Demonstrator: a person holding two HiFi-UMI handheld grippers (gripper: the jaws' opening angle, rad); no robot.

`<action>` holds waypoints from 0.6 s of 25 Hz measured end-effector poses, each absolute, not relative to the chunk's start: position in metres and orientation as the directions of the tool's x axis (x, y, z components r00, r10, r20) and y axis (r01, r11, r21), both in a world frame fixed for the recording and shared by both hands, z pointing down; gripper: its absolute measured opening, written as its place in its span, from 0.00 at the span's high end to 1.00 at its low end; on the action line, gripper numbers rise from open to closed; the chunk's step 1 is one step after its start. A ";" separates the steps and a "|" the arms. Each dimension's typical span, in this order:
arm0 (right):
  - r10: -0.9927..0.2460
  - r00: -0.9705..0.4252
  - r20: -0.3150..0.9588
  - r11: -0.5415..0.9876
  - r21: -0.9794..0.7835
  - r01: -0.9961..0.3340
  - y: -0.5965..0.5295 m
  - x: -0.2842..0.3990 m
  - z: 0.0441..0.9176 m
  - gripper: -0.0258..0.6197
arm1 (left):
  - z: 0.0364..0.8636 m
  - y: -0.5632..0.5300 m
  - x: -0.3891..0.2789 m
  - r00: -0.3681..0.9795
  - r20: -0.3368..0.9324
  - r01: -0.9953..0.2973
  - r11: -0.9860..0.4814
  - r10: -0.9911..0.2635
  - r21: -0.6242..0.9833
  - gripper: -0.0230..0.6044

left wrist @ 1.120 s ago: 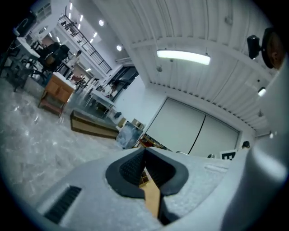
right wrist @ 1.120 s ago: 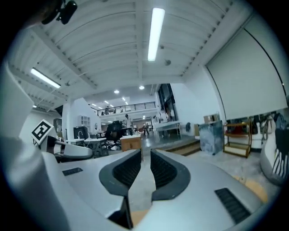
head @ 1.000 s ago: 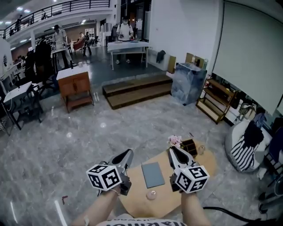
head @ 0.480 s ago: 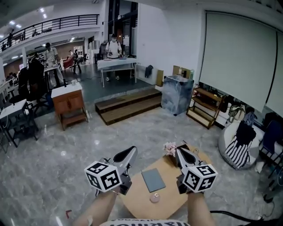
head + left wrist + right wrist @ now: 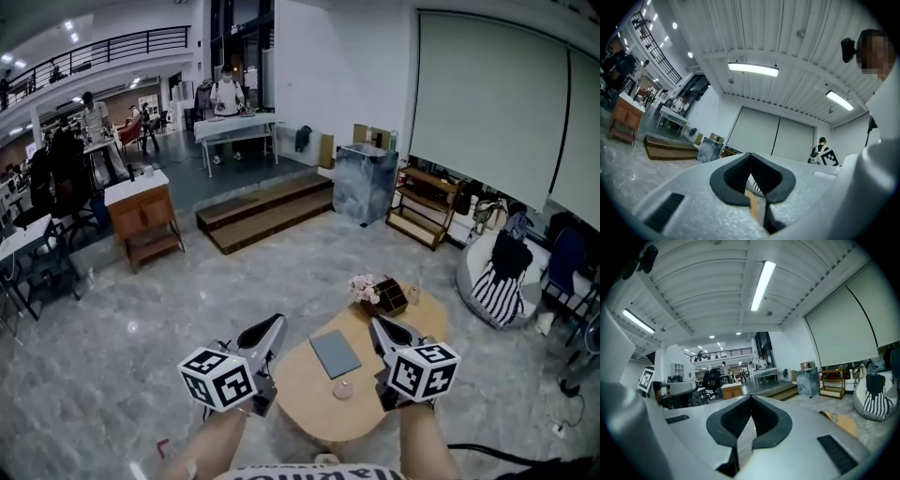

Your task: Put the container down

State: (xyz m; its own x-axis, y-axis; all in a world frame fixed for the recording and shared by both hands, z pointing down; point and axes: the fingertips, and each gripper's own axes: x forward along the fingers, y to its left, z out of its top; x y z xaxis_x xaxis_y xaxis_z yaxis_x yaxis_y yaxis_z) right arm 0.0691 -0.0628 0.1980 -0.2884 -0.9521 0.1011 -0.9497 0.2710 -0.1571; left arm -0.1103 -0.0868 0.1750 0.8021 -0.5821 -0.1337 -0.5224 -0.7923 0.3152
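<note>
A small clear container stands near the front edge of the round wooden table, free of both grippers. My left gripper is raised over the table's left edge, shut and empty; in the left gripper view its jaws meet. My right gripper is held over the table's right side. Its jaws are closing fully together with nothing between them. Both grippers point up and away from the table.
A grey pad lies mid-table. Pink flowers, a dark box and a glass stand at its far edge. Beyond are a marble floor, a low wooden platform, a shelf and a beanbag.
The head view has drawn back and swung, so the table looks smaller and sits further right. Both grippers stay raised in about the same places.
</note>
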 end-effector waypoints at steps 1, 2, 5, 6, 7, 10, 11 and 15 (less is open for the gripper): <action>-0.953 -0.284 0.108 0.265 -0.158 -0.951 -0.054 0.063 0.201 0.94 | 0.178 -0.080 -0.118 0.804 -0.127 -0.522 -0.793 -0.581 0.314 0.94; -0.954 -0.278 0.113 0.258 -0.160 -0.953 -0.044 0.057 0.204 0.94 | 0.180 -0.073 -0.126 0.806 -0.120 -0.524 -0.792 -0.580 0.313 0.94; -0.959 -0.253 0.129 0.228 -0.183 -0.956 -0.013 0.044 0.217 0.94 | 0.188 -0.049 -0.148 0.810 -0.106 -0.523 -0.793 -0.576 0.312 0.94; -0.960 -0.245 0.135 0.217 -0.190 -0.957 -0.002 0.040 0.221 0.94 | 0.191 -0.041 -0.154 0.812 -0.103 -0.522 -0.793 -0.575 0.314 0.94; -0.961 -0.237 0.143 0.208 -0.195 -0.959 0.008 0.037 0.225 0.94 | 0.193 -0.033 -0.159 0.813 -0.100 -0.520 -0.793 -0.574 0.318 0.94; -0.963 -0.213 0.166 0.180 -0.194 -0.964 0.034 0.023 0.232 0.94 | 0.197 -0.014 -0.174 0.819 -0.094 -0.510 -0.794 -0.565 0.331 0.94; -0.964 -0.203 0.172 0.170 -0.191 -0.967 0.041 0.019 0.233 0.94 | 0.197 -0.009 -0.179 0.822 -0.096 -0.504 -0.796 -0.561 0.334 0.94; -0.967 -0.167 0.192 0.133 -0.180 -0.975 0.064 0.020 0.235 0.94 | 0.198 0.009 -0.178 0.836 -0.101 -0.480 -0.808 -0.539 0.343 0.94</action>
State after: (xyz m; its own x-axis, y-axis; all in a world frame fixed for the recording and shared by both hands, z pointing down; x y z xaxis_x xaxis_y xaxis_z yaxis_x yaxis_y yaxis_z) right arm 0.0198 0.0638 0.2346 -0.1670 -0.9670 0.1925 -0.9747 0.1325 -0.1797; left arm -0.1778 0.0092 0.1979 0.8360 -0.5394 -0.1012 -0.4797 -0.8077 0.3428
